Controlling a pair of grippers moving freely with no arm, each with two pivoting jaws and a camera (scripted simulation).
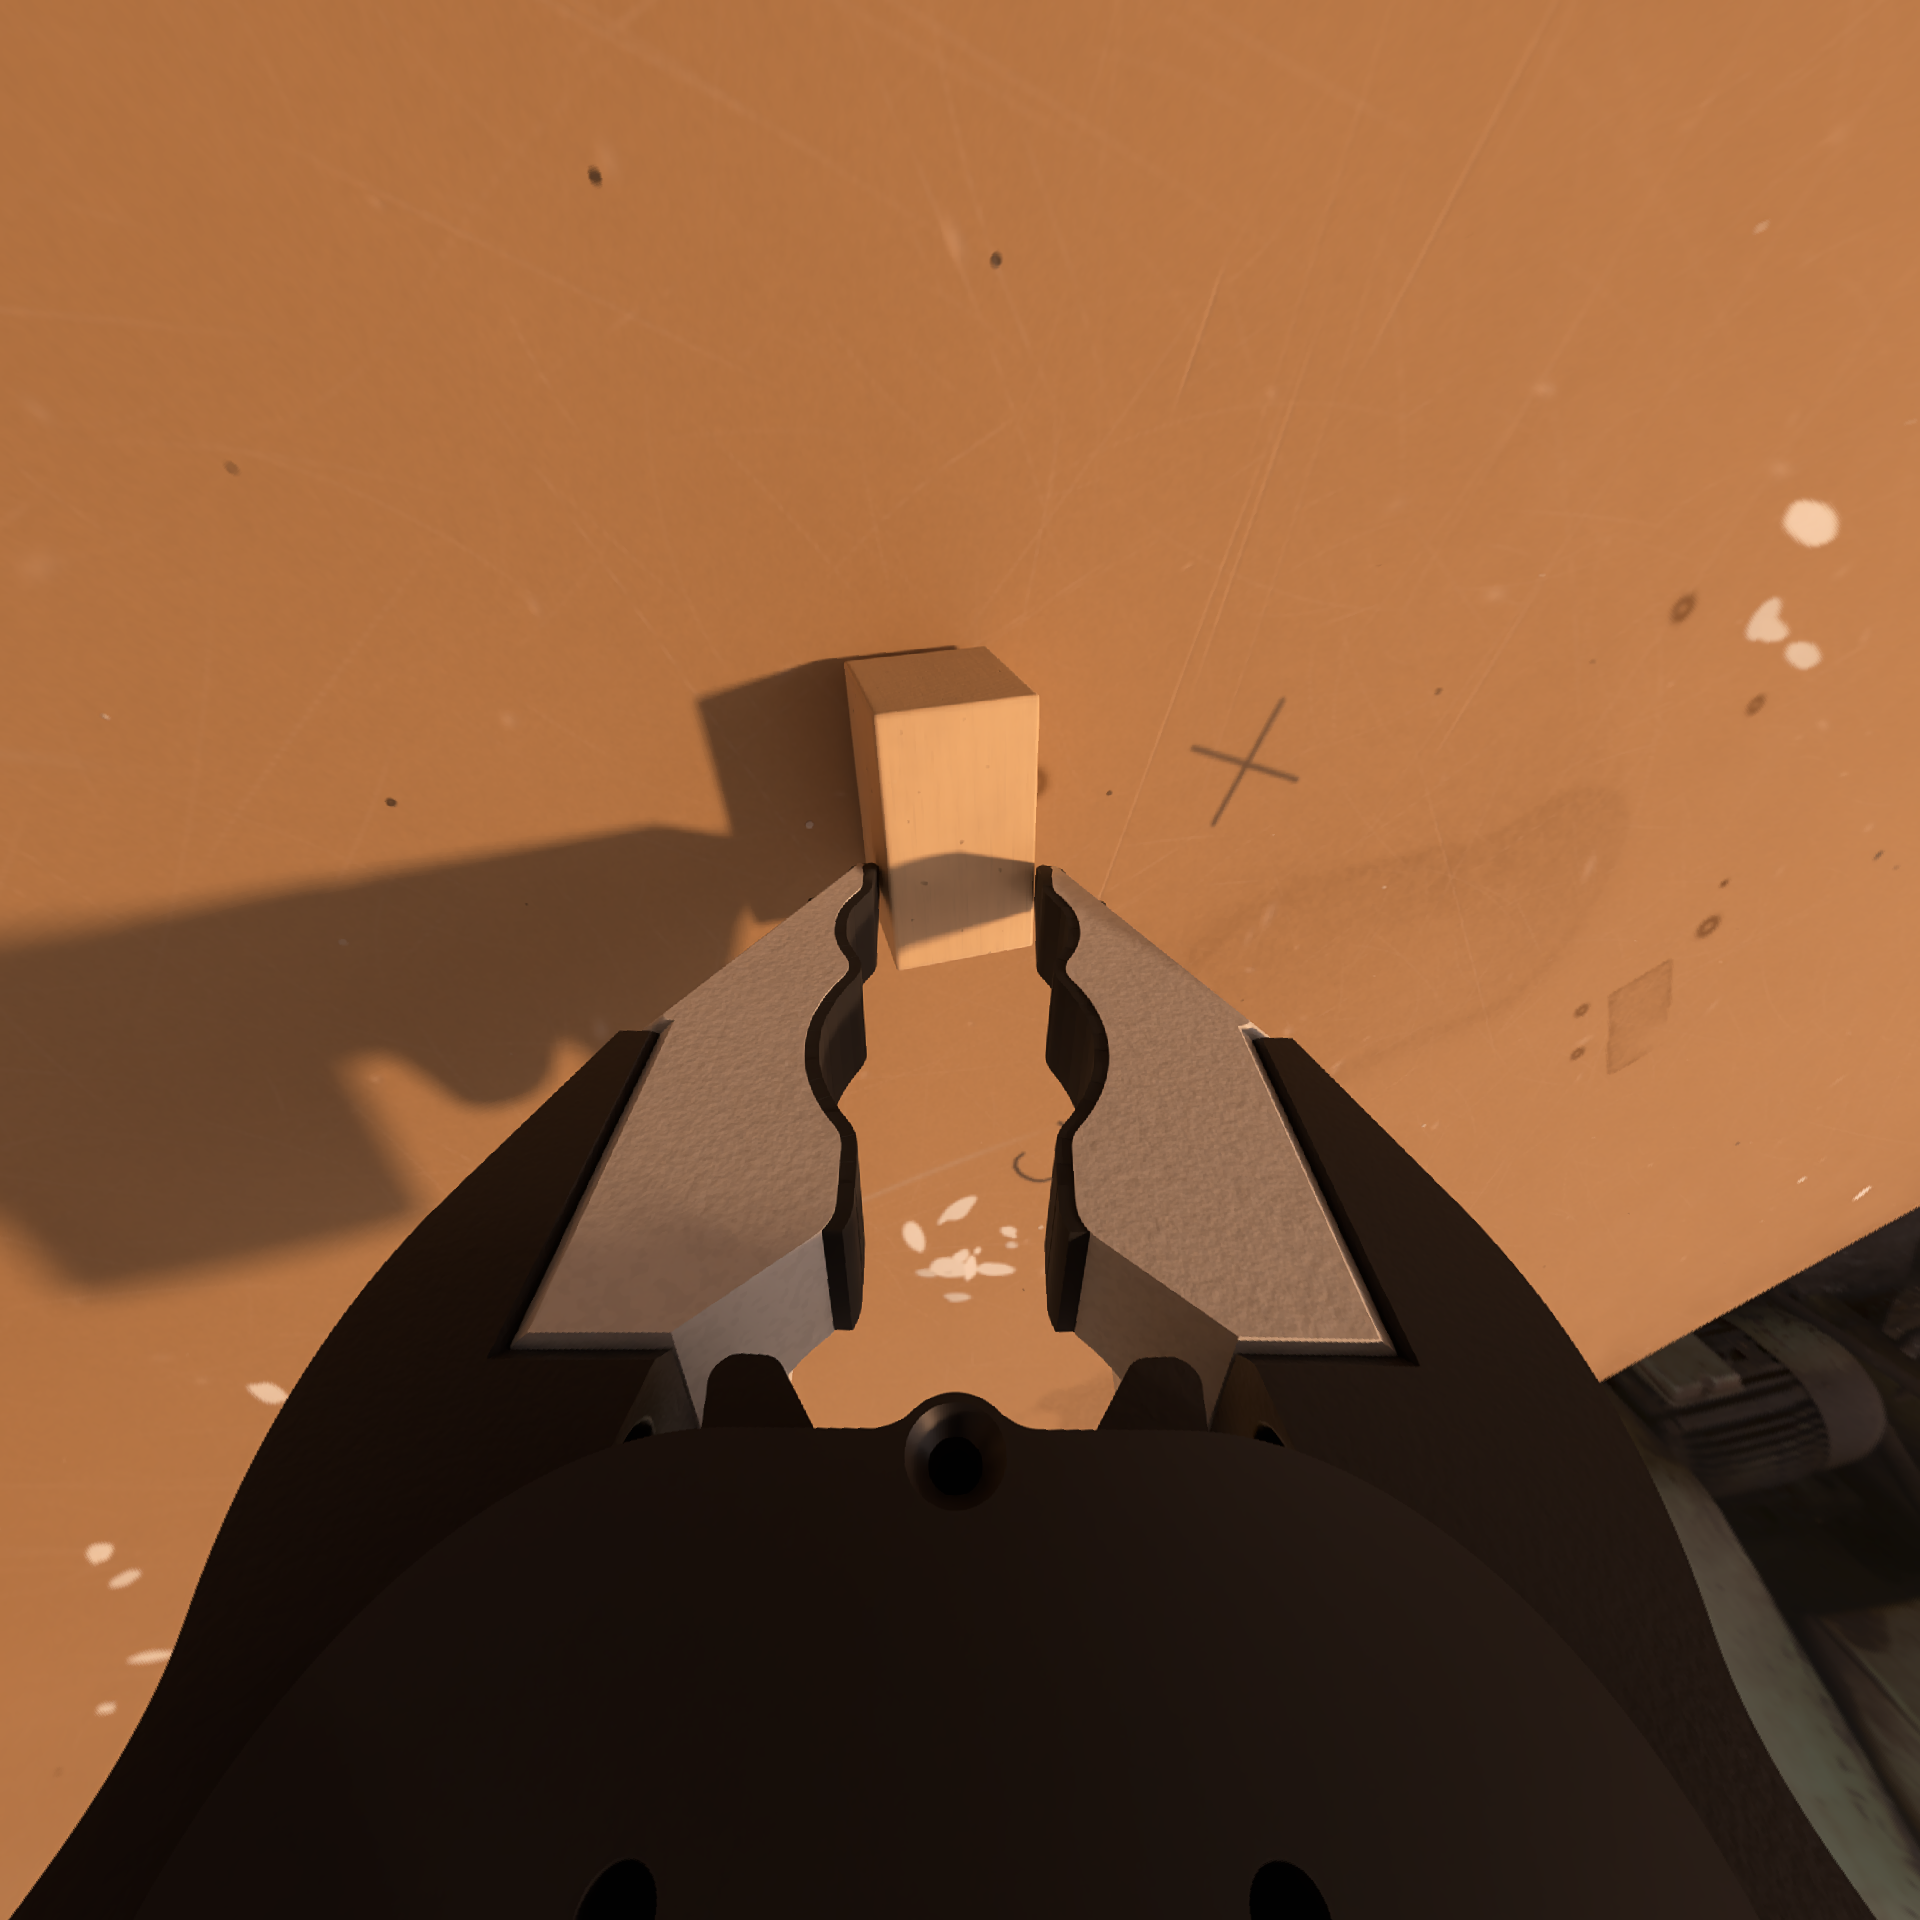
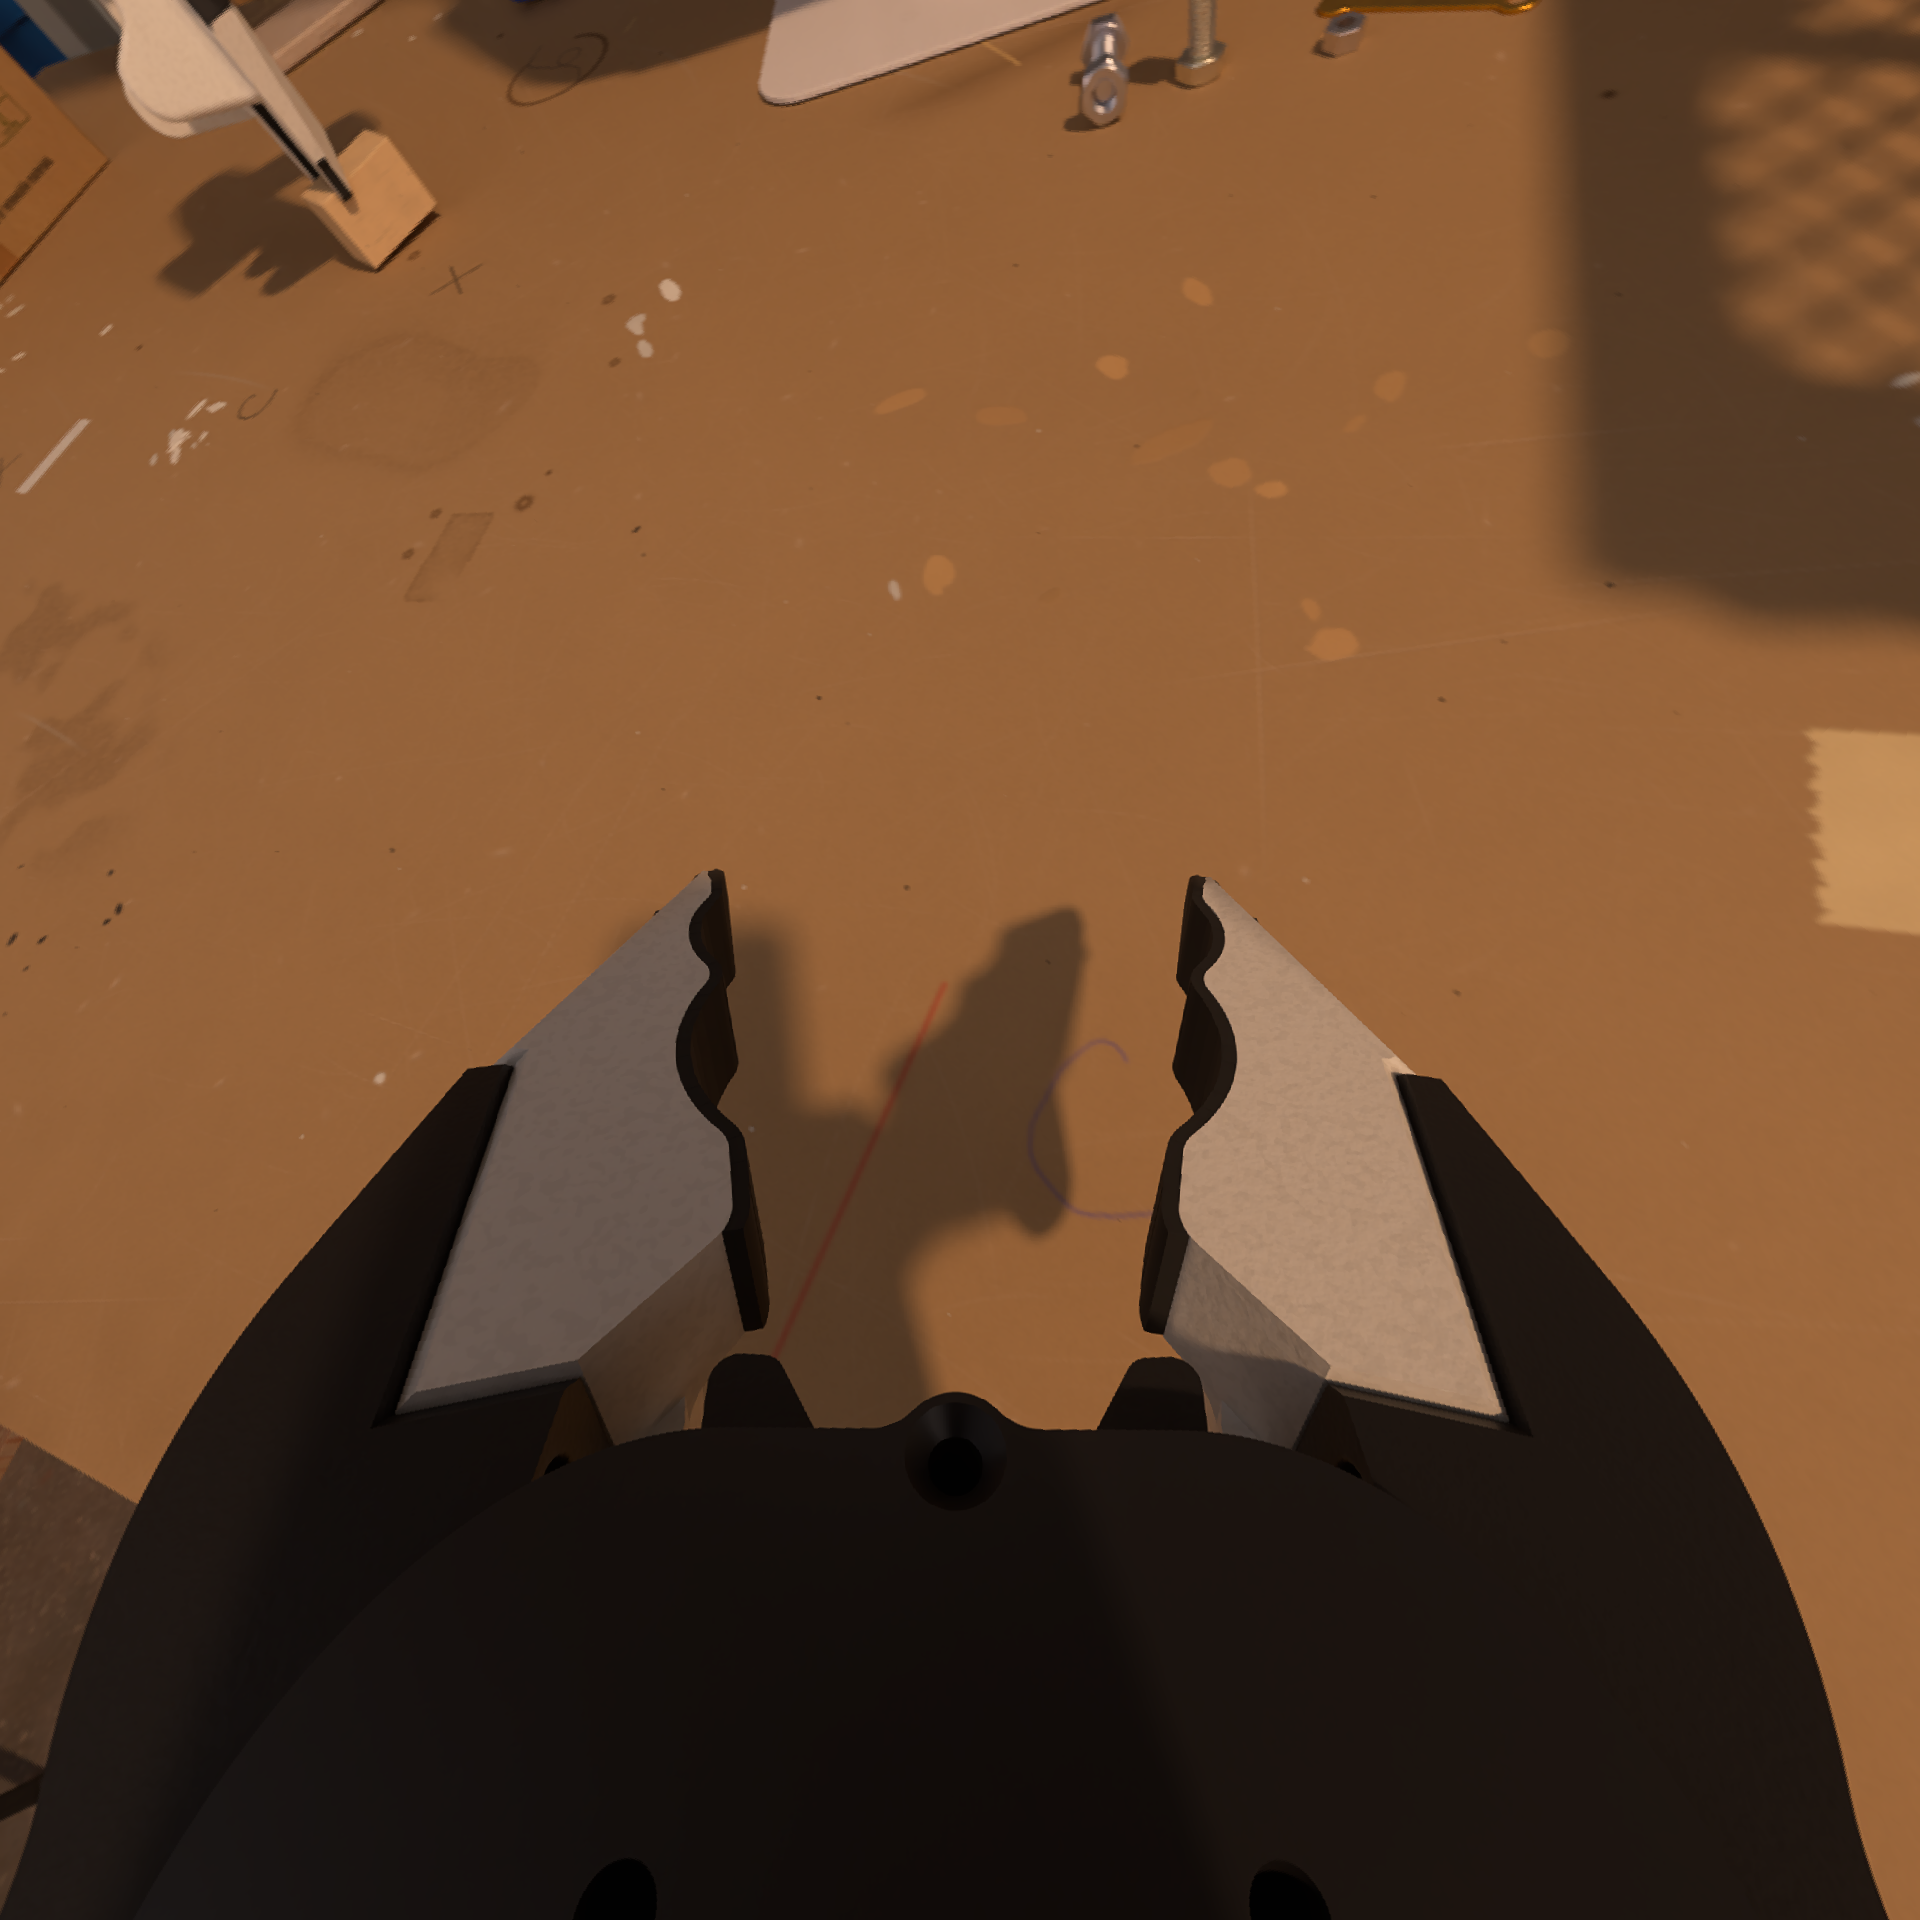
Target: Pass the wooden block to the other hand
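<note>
Between the fingertips of the left gripper (image 1: 956,883), clamped on its lower sides, the wooden block (image 1: 951,800) stands on the table (image 1: 416,416), seemingly light, rigid and smooth-faced, its upper half free for the wide-open right gripper (image 2: 954,883).

The wooden block (image 1: 956,810) stands on the worktop (image 1: 416,416), its near end between the tips of the left hand-held gripper (image 1: 956,883). The right hand-held gripper (image 2: 956,883) hangs well apart from it. Bolts (image 2: 1143,62) lie far behind, on the worktop.
</note>
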